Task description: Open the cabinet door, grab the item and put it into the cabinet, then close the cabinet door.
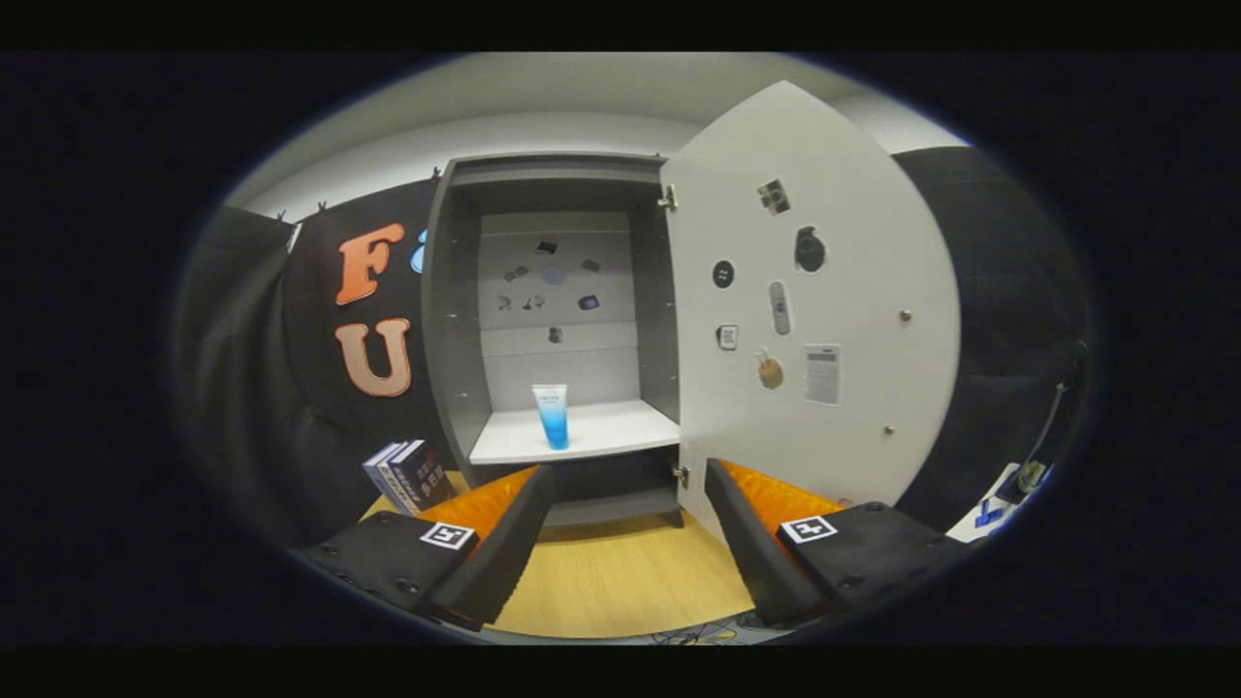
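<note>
The fingers [628, 543] stand wide apart and hold nothing; between them shows only the bare wooden bench [620, 582]. Just ahead of them, at the far edge of the bench, stands the cabinet [456, 320], and its door [853, 291] is swung fully open to the right, with stickers on its inner face. Beyond the fingers, on the white shelf [611, 431] inside the cabinet, a blue tube [553, 415] stands upright on its cap, near the shelf's front edge and a little left of its middle. A few books [412, 475] lean beside the cabinet's left foot, at the bench's left corner.

Judging from this, two steps look finished: the door is open and the item is set inside, with the fingers well clear of it. What remains is the closing. The door's lower corner lies just beyond the right finger, so a push on its outer edge seems the next thing needed.
</note>
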